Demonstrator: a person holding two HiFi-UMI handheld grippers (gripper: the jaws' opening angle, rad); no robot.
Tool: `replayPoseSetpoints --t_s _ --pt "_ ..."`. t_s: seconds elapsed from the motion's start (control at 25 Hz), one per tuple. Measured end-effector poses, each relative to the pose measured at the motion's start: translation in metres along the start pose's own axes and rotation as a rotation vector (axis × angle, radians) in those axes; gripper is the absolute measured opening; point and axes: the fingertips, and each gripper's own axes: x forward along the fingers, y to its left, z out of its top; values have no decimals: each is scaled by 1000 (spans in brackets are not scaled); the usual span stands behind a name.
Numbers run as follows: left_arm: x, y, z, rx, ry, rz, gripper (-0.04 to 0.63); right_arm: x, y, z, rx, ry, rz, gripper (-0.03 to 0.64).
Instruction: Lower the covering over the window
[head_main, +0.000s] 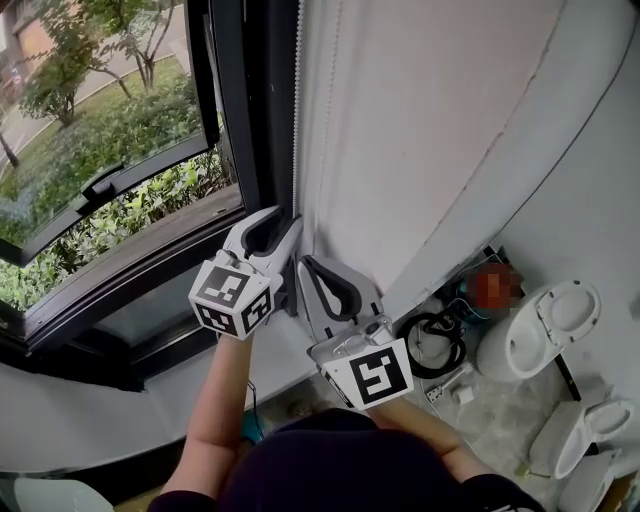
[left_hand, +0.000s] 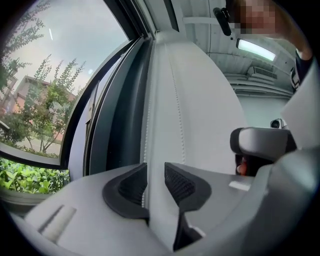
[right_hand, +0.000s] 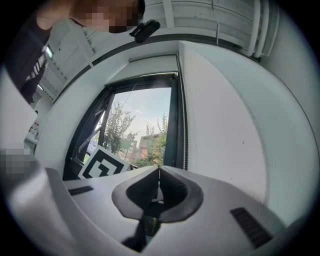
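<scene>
Head view looks steeply down a white wall (head_main: 430, 130) beside a dark-framed window (head_main: 245, 130), with shrubs and grass outside the glass. A white bead chain (head_main: 297, 120) hangs along the wall's edge next to the frame and runs down to the two grippers. The left gripper (head_main: 285, 225) meets the chain from the window side, and the right gripper (head_main: 310, 266) sits just beside and below it, close to the wall. On the floor below stand white toilets (head_main: 545, 325) and a coil of black cable (head_main: 437, 340). Left gripper view shows its jaws apart. One strand of the chain passes between them along the inner face of the window-side pad, not squeezed, while a second strand runs down the wall behind the other jaw. Right gripper view shows its jaws closed together at the tips; whether they pinch anything cannot be told. The chain hangs beside the frame to their right, and the left gripper's marker cube (right_hand: 102, 167) shows at the left. What may be the rolled-up covering (right_hand: 150, 67) lies as a pale band across the window's top, with trees and sky in the glass below.
</scene>
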Motion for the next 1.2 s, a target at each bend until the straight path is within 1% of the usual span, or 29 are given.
replayPoseSetpoints --t_s 0.24,0.72,0.96,1.08,1.2 --pt "10 6 -4 4 20 15 97 0 -2 0 1 -5 3 12" --pt "12 15 -11 6 47 54 98 0 -1 5 -9 -24 17 12" --pt "17 12 -15 -7 56 28 98 -1 -2 4 7 -26 16 12" --pt "23 10 -19 -23 69 6 97 -1 -2 5 8 -26 19 12" --pt "26 9 -20 -41 69 0 94 -3 -1 6 6 -28 24 12"
